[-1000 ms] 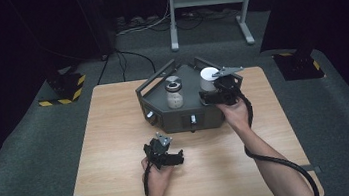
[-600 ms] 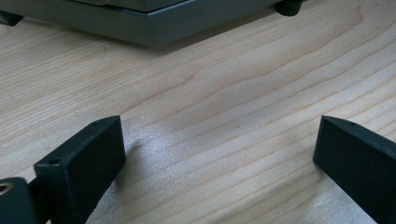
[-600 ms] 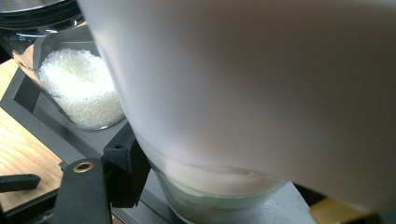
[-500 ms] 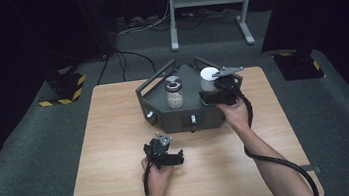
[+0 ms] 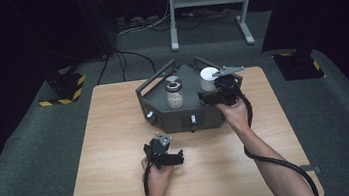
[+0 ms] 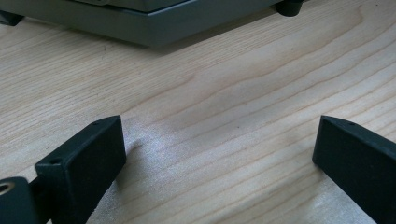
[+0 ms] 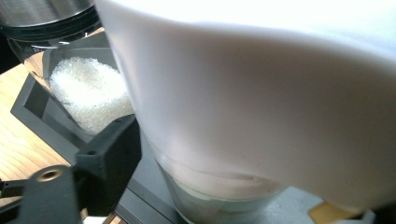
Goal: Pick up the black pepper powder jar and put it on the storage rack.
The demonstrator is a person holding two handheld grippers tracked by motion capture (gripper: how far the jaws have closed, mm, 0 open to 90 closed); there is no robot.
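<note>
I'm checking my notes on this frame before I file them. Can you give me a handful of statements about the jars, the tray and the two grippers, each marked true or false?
1. The white-lidded jar stands in the grey tray. True.
2. The left gripper holds a jar. False: its fingers stand open over bare wood.
3. The glass jar has a metal lid. True.
4. The right gripper rests on the table in front of the tray. False: it is at the white-lidded jar, its fingers having just been opening.
</note>
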